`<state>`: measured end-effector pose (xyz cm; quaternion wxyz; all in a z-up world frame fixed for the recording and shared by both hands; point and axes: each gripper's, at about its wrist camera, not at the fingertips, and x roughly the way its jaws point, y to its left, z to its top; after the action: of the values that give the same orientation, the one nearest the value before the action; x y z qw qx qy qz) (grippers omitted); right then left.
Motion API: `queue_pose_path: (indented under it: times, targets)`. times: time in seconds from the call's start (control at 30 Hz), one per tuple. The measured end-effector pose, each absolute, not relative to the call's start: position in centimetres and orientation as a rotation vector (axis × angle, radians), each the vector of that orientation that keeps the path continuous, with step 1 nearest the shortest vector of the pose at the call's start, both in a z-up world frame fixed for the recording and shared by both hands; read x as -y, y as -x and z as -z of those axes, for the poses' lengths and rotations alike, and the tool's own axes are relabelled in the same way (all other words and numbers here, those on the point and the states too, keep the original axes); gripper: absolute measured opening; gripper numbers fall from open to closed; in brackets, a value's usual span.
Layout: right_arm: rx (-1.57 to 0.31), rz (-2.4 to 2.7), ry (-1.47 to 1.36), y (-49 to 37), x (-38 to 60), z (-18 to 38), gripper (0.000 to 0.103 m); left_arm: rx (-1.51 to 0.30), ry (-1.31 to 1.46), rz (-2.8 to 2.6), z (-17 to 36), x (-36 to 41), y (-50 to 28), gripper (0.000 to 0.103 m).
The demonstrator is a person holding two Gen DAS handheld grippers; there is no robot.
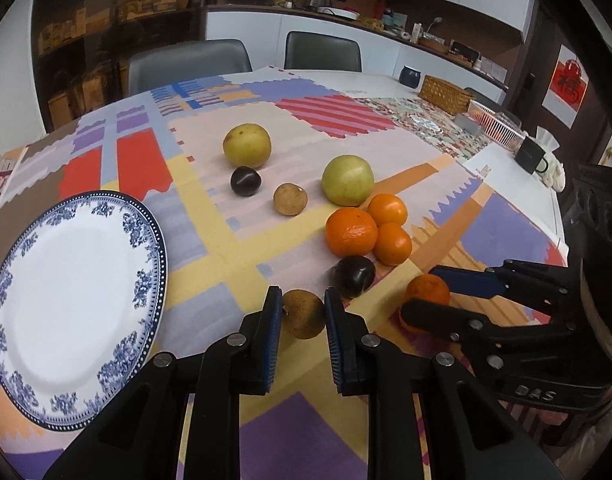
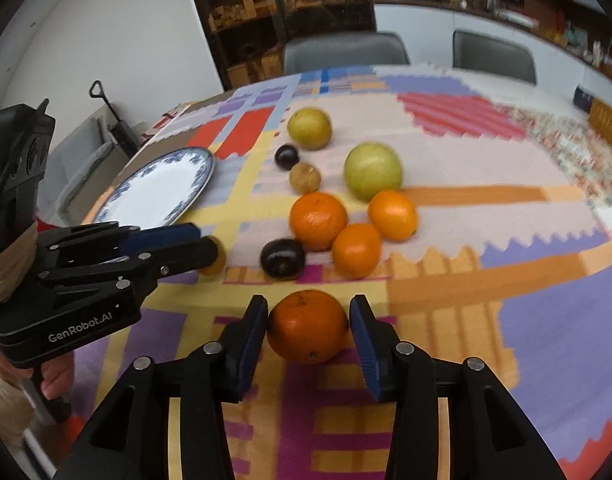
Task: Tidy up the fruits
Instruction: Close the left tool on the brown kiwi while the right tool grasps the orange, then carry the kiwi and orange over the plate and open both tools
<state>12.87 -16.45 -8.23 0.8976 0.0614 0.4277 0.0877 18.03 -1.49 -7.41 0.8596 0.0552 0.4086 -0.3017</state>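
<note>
My left gripper (image 1: 301, 320) is shut on a small brown fruit (image 1: 302, 314) just above the patterned cloth, to the right of the empty blue-and-white plate (image 1: 77, 308). From the right wrist view the left gripper (image 2: 207, 242) shows side-on, with the fruit (image 2: 219, 258) at its tips. My right gripper (image 2: 309, 316) has an orange (image 2: 308, 326) between its pads, which lie against its sides. In the left wrist view the right gripper (image 1: 420, 292) is low at the right. Three more oranges (image 1: 351, 232), two dark plums (image 1: 354, 276), two yellow-green fruits (image 1: 348, 180) and another brown fruit (image 1: 290, 199) lie loose.
A wicker box (image 1: 446, 94), a pink basket (image 1: 494, 124) and a black mug (image 1: 530, 156) stand at the table's far right. Two grey chairs (image 1: 189, 64) sit behind the far edge. A hand (image 2: 53, 380) holds the left gripper's handle.
</note>
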Motion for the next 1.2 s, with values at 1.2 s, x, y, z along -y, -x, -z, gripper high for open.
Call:
queue_pose_path:
  times: [1.2]
  targets:
    - [-0.819,-0.488,0.024,-22.3,0.7,7.0,0.042,-0.831,-0.022,0.222,7.6,-14.4,-20.8,0.022]
